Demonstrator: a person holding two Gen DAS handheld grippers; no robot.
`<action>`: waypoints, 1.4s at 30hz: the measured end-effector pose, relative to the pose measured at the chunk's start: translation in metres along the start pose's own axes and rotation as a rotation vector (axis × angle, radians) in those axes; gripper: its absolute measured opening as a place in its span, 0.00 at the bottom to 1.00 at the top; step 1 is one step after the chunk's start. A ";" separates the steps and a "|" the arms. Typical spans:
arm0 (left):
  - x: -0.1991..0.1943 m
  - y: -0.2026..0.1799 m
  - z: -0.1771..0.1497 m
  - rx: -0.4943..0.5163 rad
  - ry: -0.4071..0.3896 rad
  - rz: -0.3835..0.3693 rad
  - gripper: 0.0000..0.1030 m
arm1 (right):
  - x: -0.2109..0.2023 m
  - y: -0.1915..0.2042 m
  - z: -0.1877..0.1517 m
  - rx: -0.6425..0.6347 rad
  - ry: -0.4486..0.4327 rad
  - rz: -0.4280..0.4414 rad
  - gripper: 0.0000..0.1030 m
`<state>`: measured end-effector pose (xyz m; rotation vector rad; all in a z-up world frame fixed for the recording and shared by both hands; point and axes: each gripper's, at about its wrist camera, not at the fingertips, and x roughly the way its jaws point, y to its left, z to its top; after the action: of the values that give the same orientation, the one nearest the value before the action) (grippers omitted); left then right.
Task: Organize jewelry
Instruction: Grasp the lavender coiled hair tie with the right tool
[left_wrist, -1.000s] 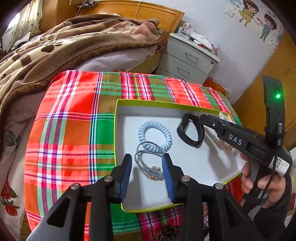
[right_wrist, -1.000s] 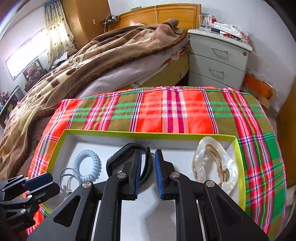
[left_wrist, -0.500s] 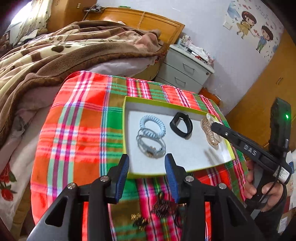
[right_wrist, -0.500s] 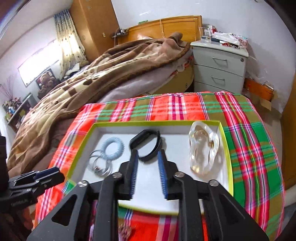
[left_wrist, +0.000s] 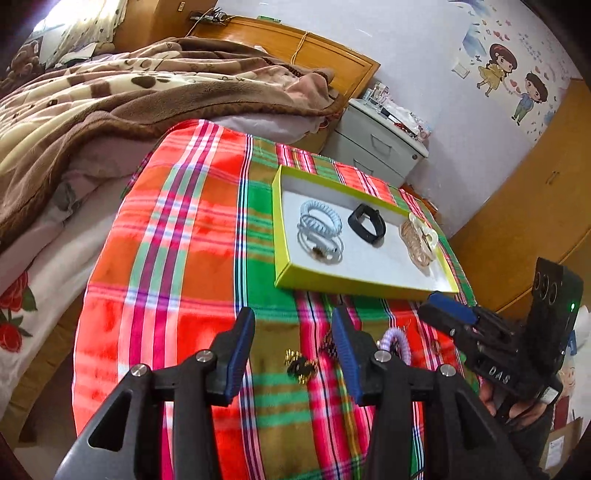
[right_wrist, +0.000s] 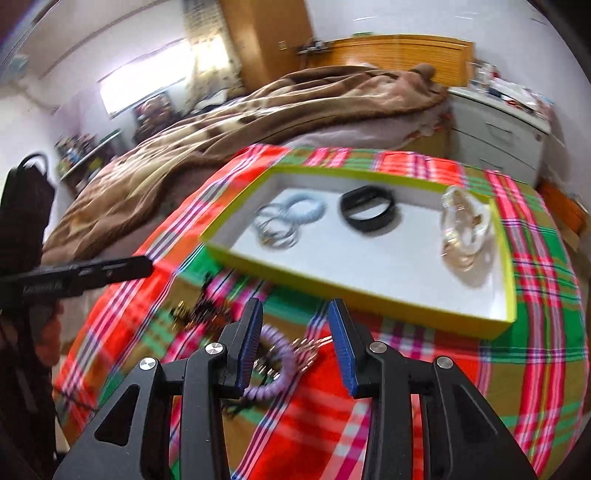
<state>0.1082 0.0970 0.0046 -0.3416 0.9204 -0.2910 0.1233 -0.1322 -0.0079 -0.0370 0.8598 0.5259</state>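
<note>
A yellow-green tray (left_wrist: 351, 285) (right_wrist: 332, 290) with a white floor holds light blue coil ties (left_wrist: 319, 220) (right_wrist: 304, 209), a black band (left_wrist: 366, 223) (right_wrist: 369, 212) and a clear claw clip (left_wrist: 421, 240) (right_wrist: 466, 225). My left gripper (left_wrist: 294, 325) hovers over the plaid cloth in front of the tray. Its jaws are opening and hold nothing; a black-and-gold piece (left_wrist: 301, 365) lies on the cloth below them. My right gripper (right_wrist: 295, 314) (left_wrist: 447, 310) is also opening and empty, above a purple coil tie (right_wrist: 273, 367) (left_wrist: 398, 341).
The plaid cloth (left_wrist: 177, 258) covers a small table beside a bed with a brown blanket (left_wrist: 110, 99). A grey nightstand (left_wrist: 380, 144) and wooden wardrobe doors (left_wrist: 535, 192) stand behind. A dark beaded pile (right_wrist: 207, 310) and gold pieces (right_wrist: 308, 349) lie near the front edge.
Both grippers have drawn back from the tray to the cloth in front of it. The right gripper has let go of the black band, which lies in the tray. Both jaws stand wider.
</note>
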 end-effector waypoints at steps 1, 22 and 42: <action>0.000 0.001 -0.002 0.000 0.005 0.002 0.44 | 0.001 0.000 -0.002 0.001 0.006 0.008 0.37; 0.000 0.007 -0.020 -0.009 0.043 0.018 0.44 | 0.029 0.013 -0.003 -0.096 0.132 0.076 0.37; 0.003 0.000 -0.023 0.002 0.060 0.022 0.44 | 0.000 -0.005 -0.013 0.057 0.019 0.163 0.09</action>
<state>0.0914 0.0920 -0.0100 -0.3221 0.9820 -0.2835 0.1162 -0.1398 -0.0177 0.0807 0.9007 0.6547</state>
